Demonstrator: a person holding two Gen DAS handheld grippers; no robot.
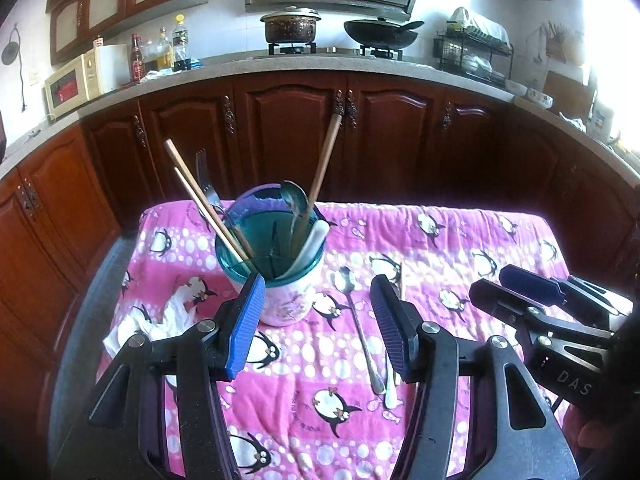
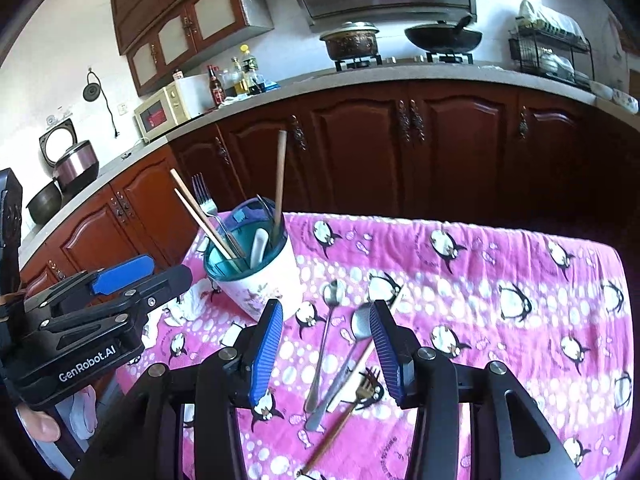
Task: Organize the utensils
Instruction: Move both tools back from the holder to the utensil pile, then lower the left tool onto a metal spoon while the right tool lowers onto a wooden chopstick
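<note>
Plainly legible on the left gripper, seen from the right wrist camera, is the white lettering "GenRobot.AI"; from the left wrist camera the right gripper shows only the letters "DAS". Both tools hang above a pink penguin-print cloth with their blue-padded jaws spread wide and nothing between them.

Just ahead of the left gripper, beside its left finger, stands the utensil holder, a white floral cup with a teal rim. Chopsticks lean out of it up and to the left, a fork rises tines up beside them, a wooden-handled piece tilts up to the right, and a white spoon rests inside.

Between the right gripper's fingers, loose utensils lie flat on the cloth. A long metal spoon runs bowl-forward, handle back toward the gripper. A second metal spoon lies just beside it, angled right, bowl forward. A wooden-handled fork crosses below, tines pointing forward and right, handle trailing back and left.
</note>
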